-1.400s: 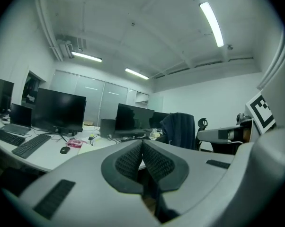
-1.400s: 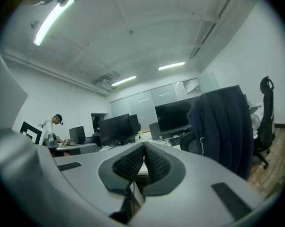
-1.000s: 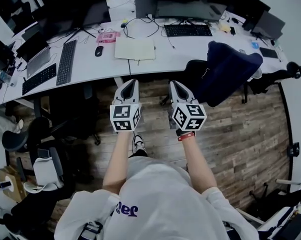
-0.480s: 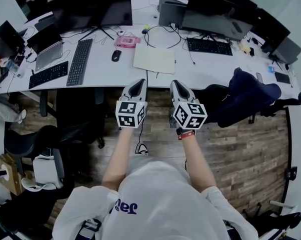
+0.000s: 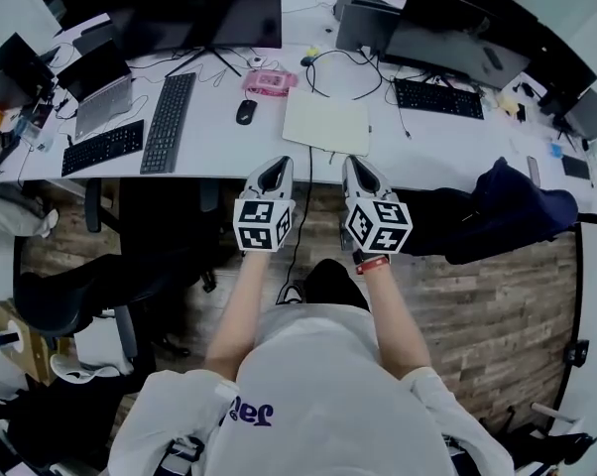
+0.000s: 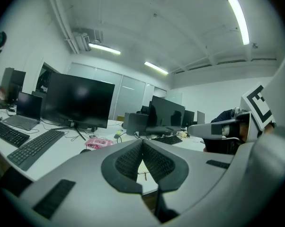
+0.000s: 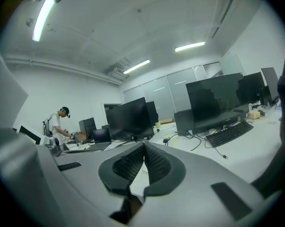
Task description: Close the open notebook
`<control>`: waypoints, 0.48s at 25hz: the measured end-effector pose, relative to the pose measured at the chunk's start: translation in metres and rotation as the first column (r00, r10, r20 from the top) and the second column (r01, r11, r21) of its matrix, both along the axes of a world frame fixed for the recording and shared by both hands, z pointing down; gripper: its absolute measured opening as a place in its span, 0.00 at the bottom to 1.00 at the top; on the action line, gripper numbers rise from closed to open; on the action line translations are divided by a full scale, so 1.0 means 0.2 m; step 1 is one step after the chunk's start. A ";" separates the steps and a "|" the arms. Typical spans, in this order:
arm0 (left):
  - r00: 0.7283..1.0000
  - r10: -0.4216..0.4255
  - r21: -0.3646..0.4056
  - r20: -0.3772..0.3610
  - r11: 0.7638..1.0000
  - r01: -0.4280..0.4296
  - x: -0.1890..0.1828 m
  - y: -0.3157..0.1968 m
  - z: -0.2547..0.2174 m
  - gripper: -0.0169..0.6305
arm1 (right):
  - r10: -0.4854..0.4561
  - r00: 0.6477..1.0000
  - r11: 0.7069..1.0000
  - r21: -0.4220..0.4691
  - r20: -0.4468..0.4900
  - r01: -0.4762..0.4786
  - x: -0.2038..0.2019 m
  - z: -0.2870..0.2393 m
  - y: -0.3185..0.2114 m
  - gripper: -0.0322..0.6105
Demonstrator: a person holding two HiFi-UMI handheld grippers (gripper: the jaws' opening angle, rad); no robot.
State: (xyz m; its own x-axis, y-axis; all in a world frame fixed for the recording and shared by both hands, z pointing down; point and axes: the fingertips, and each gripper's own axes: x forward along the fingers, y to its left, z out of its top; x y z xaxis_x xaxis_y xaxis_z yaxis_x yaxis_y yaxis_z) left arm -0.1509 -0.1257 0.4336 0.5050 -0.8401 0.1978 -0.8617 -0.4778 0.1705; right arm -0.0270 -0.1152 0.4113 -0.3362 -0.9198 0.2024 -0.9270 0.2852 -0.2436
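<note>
Nearest you, your forearms reach out over the wood-plank floor (image 5: pixel 477 286), with a red band (image 5: pixel 370 267) on the right wrist. Your left gripper (image 5: pixel 277 165) and right gripper (image 5: pixel 358 165) sit side by side and level with each other. Their tips are at the front edge of the white desk (image 5: pixel 229 152); the head view doesn't settle whether they are over it or just short of it. Both pairs of fingers are pressed together, ribbed pads meeting, with nothing caught between them.

Just past the tips, the notebook (image 5: pixel 325 122) lies flat near the desk's front edge, about midway along it, a pale cream face up. It sits ahead of the gap between your two grippers and clear of both.

Behind and left of it rests a black mouse (image 5: pixel 244 112), then a pink packet (image 5: pixel 269 82) further back. A long black keyboard (image 5: pixel 175 109) runs from front to back left of the mouse, and a second keyboard (image 5: pixel 101 147) and an open laptop (image 5: pixel 98 87) lie toward the left end. Toward the right end, another keyboard (image 5: pixel 438 98) lies in front of a dark monitor (image 5: pixel 457 38). A larger monitor (image 5: pixel 204 8) stands along the back edge.

Off the desk's right front stands a chair draped in a dark jacket (image 5: pixel 517 211). Far off, the right gripper view shows a person (image 7: pixel 57 122) at another desk.
</note>
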 end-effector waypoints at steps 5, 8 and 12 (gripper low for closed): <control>1.000 -0.017 -0.071 -0.012 0.997 0.017 -0.03 -0.16 0.16 0.06 | -0.010 1.000 0.999 -0.036 -0.013 0.010 0.01 0.10 -0.16 0.07; 0.999 -0.031 -0.110 -0.018 0.994 0.029 -0.05 -0.28 0.27 0.06 | -0.029 0.999 0.998 -0.056 -0.020 0.028 0.01 0.17 -0.30 0.07; 0.998 -0.055 -0.174 -0.016 0.983 0.052 -0.06 -0.42 0.42 0.06 | -0.066 0.998 0.993 -0.096 -0.022 0.064 -0.01 0.27 -0.46 0.07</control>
